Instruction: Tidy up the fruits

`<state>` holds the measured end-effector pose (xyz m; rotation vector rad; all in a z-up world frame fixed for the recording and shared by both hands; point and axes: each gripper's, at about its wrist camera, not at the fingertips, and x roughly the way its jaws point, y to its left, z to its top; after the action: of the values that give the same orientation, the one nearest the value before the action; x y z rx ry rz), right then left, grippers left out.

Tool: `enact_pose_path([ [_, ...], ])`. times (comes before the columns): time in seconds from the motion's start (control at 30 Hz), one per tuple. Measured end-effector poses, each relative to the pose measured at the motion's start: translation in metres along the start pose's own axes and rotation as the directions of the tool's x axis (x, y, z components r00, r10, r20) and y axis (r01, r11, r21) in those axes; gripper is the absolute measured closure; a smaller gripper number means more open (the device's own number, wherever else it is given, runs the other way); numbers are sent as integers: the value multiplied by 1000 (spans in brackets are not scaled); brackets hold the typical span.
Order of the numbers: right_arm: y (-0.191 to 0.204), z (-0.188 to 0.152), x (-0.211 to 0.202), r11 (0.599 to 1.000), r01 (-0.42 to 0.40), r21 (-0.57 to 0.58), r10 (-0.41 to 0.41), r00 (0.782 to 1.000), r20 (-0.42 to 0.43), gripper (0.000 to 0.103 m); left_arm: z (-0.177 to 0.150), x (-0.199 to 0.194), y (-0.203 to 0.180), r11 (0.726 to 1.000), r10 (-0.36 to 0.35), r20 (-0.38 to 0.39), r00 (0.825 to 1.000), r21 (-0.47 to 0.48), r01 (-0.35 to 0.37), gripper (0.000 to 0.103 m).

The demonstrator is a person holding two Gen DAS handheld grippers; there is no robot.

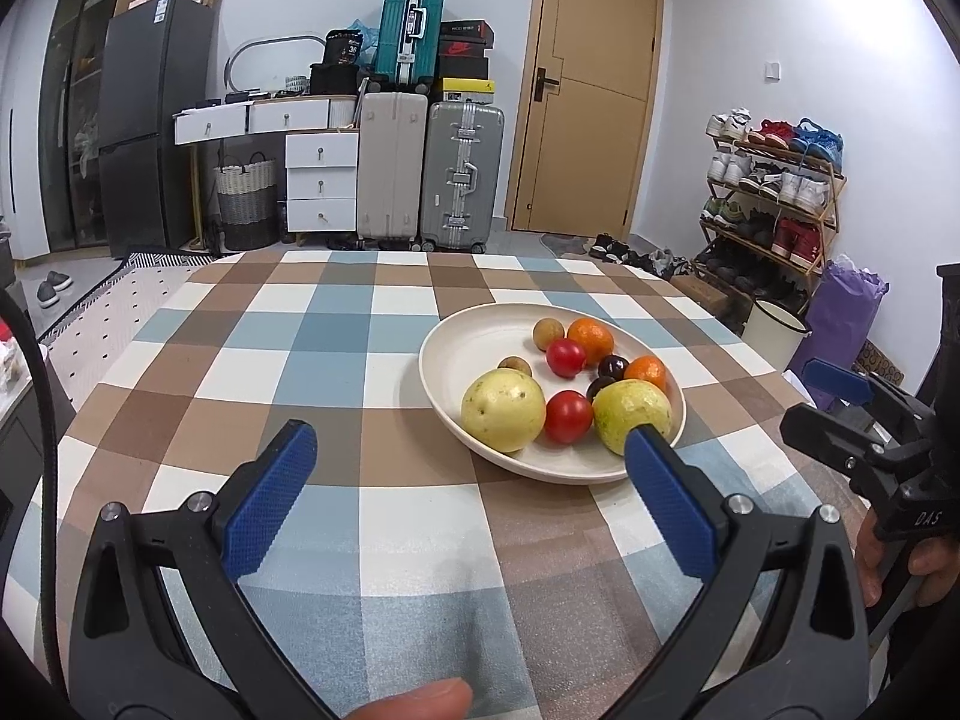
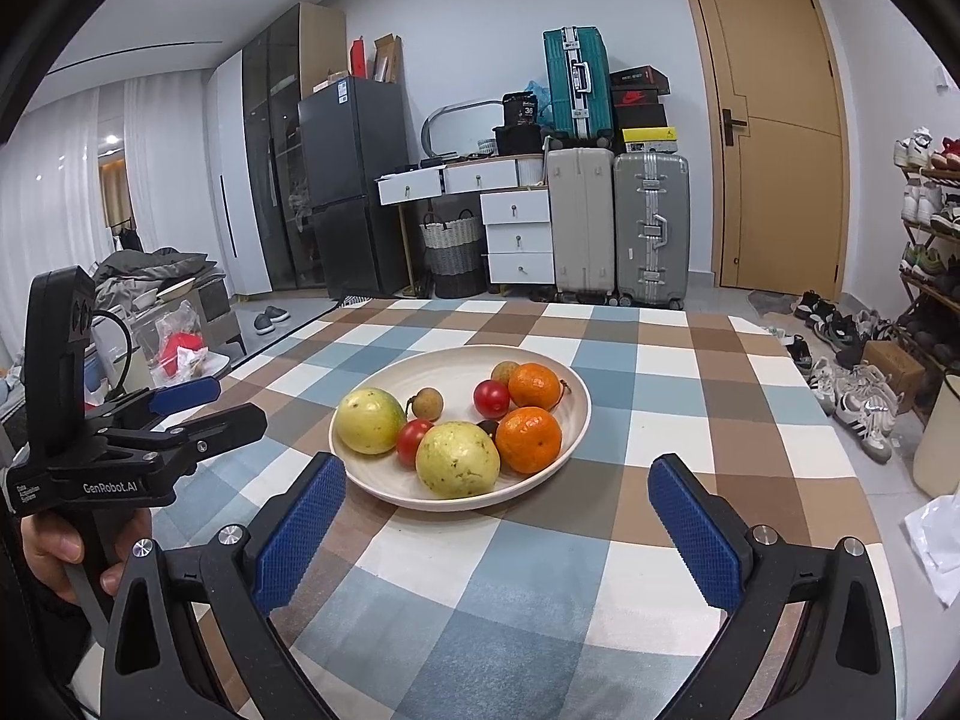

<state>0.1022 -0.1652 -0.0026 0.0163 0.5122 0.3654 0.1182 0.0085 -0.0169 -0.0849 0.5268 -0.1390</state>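
A cream plate (image 1: 462,342) (image 2: 420,369) sits on the checked tablecloth and holds the fruit. In it are two yellow-green guavas (image 1: 503,410) (image 2: 457,459), two oranges (image 1: 591,340) (image 2: 528,439), two red tomatoes (image 1: 567,416) (image 2: 491,398), brown longans (image 1: 548,333) (image 2: 427,403) and dark plums (image 1: 612,367). My left gripper (image 1: 471,453) is open and empty, just in front of the plate. My right gripper (image 2: 501,489) is open and empty, at the plate's near edge. Each gripper shows at the side of the other's view.
The checked table (image 1: 336,324) (image 2: 690,420) extends around the plate. Behind it stand suitcases (image 1: 461,174), white drawers (image 1: 321,180), a dark fridge (image 1: 150,126) and a wooden door (image 1: 591,90). A shoe rack (image 1: 774,192) stands at the right.
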Motion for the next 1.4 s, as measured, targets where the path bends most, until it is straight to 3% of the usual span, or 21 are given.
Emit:
enact_pose_path([
  [1.4, 3, -1, 0, 1000, -4, -18, 4, 1000, 13, 0, 0, 0, 3, 1000, -1, 3, 1000, -2, 1, 1],
])
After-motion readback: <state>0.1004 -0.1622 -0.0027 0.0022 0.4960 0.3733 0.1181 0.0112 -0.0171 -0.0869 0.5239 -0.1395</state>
